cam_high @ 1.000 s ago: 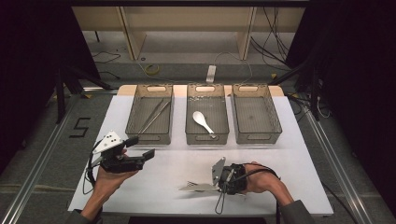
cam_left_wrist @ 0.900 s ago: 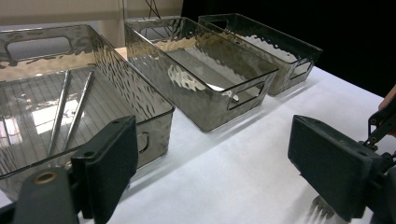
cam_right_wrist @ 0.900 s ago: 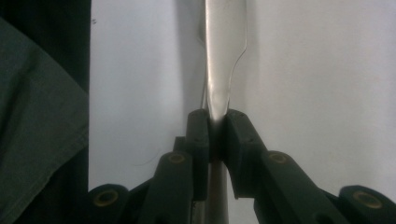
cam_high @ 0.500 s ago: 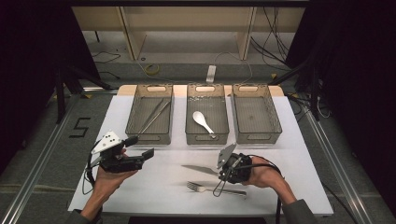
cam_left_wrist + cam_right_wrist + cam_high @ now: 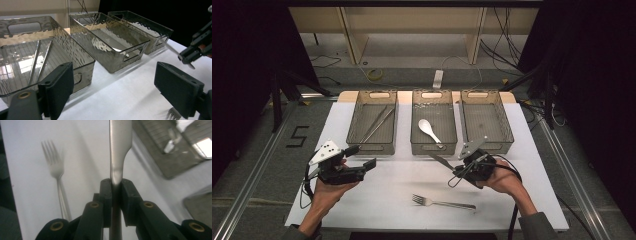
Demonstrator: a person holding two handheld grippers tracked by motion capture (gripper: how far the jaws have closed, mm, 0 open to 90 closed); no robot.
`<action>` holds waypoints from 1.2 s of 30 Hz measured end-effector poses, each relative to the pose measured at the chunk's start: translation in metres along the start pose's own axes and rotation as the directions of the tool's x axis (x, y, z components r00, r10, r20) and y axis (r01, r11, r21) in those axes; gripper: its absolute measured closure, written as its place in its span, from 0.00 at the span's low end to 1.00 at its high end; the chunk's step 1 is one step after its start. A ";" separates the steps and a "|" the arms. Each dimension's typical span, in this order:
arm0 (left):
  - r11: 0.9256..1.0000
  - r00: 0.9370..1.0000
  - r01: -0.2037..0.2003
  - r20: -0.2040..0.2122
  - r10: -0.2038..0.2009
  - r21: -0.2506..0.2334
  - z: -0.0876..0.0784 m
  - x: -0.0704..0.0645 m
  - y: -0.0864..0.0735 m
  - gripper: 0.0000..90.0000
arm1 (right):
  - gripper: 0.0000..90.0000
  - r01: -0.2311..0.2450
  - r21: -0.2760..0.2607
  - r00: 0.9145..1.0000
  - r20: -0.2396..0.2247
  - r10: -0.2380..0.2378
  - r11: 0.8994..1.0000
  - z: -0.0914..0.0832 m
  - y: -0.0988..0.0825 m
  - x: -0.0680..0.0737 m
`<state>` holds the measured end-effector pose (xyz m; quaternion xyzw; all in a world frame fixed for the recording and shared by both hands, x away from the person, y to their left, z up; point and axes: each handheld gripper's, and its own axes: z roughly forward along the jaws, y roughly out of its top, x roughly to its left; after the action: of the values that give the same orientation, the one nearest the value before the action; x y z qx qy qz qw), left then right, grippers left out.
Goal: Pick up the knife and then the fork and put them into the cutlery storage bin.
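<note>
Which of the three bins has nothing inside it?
The right bin: the left bin holds chopsticks, the middle bin a white spoon.

High view looks down over the table (image 5: 377,180); both gripper views sit low, sharing the fork (image 5: 443,202)

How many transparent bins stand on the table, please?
3, in a row across the far side of the white table: the left bin holds two metal sticks, the middle bin holds a white spoon, and the right bin looks empty.
</note>
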<state>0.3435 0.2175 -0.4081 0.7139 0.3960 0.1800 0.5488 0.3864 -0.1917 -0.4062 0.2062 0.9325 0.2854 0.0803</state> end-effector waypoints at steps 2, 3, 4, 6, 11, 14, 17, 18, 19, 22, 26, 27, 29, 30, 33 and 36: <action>1.000 1.000 0.000 0.000 0.000 0.000 0.000 0.000 0.000 0.17 | 0.90 -0.017 -0.029 1.000 0.025 0.017 0.999 -0.004 -0.001 -0.004; 1.000 1.000 0.000 -0.001 0.000 0.000 0.000 0.000 0.000 0.17 | 0.90 -0.026 -0.043 0.999 0.033 0.028 0.999 -0.006 -0.002 -0.006; 1.000 1.000 0.000 -0.001 0.000 -0.001 0.000 0.000 0.000 0.17 | 0.90 -0.031 -0.055 0.999 0.036 0.033 0.998 -0.008 -0.002 -0.008; 1.000 1.000 0.001 -0.001 -0.001 -0.002 0.000 0.000 0.000 0.17 | 0.90 -0.050 -0.078 0.997 0.047 0.053 0.996 -0.010 -0.003 -0.011; 1.000 1.000 0.005 0.002 -0.005 -0.006 -0.001 0.001 0.000 0.17 | 0.90 -0.106 -0.113 0.992 0.062 0.114 0.988 -0.015 -0.006 -0.020; 1.000 1.000 0.005 0.002 -0.005 -0.008 -0.001 0.001 0.000 0.17 | 0.90 -0.127 -0.131 0.988 0.073 0.137 0.983 -0.019 -0.008 -0.024; 1.000 1.000 0.006 0.000 -0.006 -0.009 -0.001 0.001 0.000 0.17 | 0.90 -0.153 -0.155 0.981 0.092 0.168 0.976 -0.024 -0.009 -0.030; 1.000 1.000 0.005 0.000 -0.005 -0.008 0.000 0.001 0.001 0.17 | 0.90 -0.161 -0.158 0.979 0.095 0.178 0.974 -0.026 -0.009 -0.033; 1.000 1.000 0.005 -0.001 -0.005 -0.008 0.000 0.001 0.001 0.17 | 0.90 -0.169 -0.169 0.977 0.105 0.188 0.971 -0.029 -0.009 -0.035; 1.000 1.000 0.005 -0.002 -0.005 -0.009 -0.001 0.001 0.001 0.17 | 0.90 -0.198 -0.198 0.967 0.121 0.225 0.960 -0.038 -0.009 -0.043; 1.000 1.000 0.005 -0.001 -0.005 -0.009 0.000 0.001 0.001 0.17 | 0.90 -0.225 -0.219 0.956 0.140 0.259 0.949 -0.044 -0.010 -0.053; 1.000 1.000 0.005 -0.001 -0.005 -0.009 0.000 0.001 0.001 0.17 | 0.90 -0.230 -0.221 0.954 0.141 0.264 0.948 -0.044 -0.009 -0.056; 1.000 1.000 0.005 -0.001 -0.005 -0.009 0.000 0.001 0.001 0.17 | 0.90 -0.237 -0.223 0.951 0.145 0.273 0.945 -0.045 -0.009 -0.060; 1.000 1.000 0.005 -0.001 -0.005 -0.009 0.000 0.001 0.001 0.17 | 0.90 -0.242 -0.227 0.949 0.148 0.279 0.943 -0.045 -0.009 -0.062; 1.000 1.000 0.005 -0.002 -0.005 -0.010 0.000 0.001 0.001 0.17 | 0.90 -0.259 -0.243 0.941 0.156 0.301 0.935 -0.047 -0.007 -0.069; 1.000 1.000 0.009 -0.001 -0.009 -0.014 0.000 0.001 0.001 0.17 | 0.90 -0.269 -0.253 0.934 0.166 0.316 0.929 -0.051 -0.003 -0.075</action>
<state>0.3446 0.2183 -0.4076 0.7081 0.3982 0.1806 0.5544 0.4397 -0.2517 -0.3630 0.3613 0.8392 0.3758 0.1549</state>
